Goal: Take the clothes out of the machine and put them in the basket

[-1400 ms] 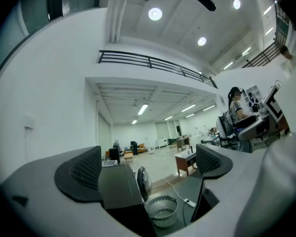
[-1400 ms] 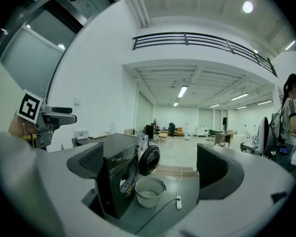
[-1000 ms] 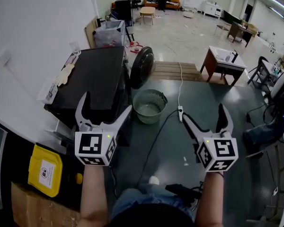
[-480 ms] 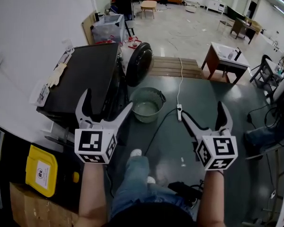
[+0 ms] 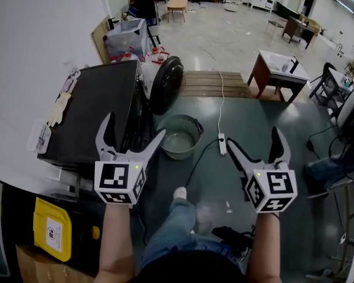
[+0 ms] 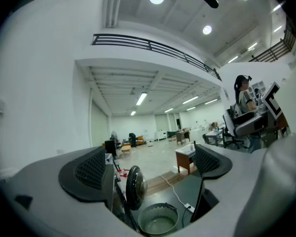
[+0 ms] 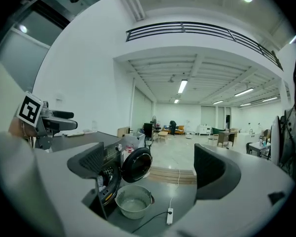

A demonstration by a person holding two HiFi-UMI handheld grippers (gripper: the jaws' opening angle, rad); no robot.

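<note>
- Washing machine [image 5: 94, 108]: black, left of scene, its front facing right (the drum mouth shows only in the right gripper view).
- Door [image 5: 166, 85]: round, swung fully open, at the far end of the machine's front.
- Basket [image 5: 196, 139]: round, slatted, on the floor just beside the machine's front, below the door; it looks empty.
- Left gripper [image 5: 134, 128]: jaws wide apart, nothing between them, held near the machine's front edge.
- Right gripper [image 5: 253, 139]: jaws wide apart, also empty, held well to the right, over the floor.
- Clothes [image 7: 101, 181]: pale shapes inside the drum mouth, too small to make out; none in the basket, so the task looks not yet begun.
- Relation for the coming move: the drum mouth lies ahead of and below both grippers, to the left. The left gripper is the nearer, and a reach would likely go down and leftward into the opening.
</note>
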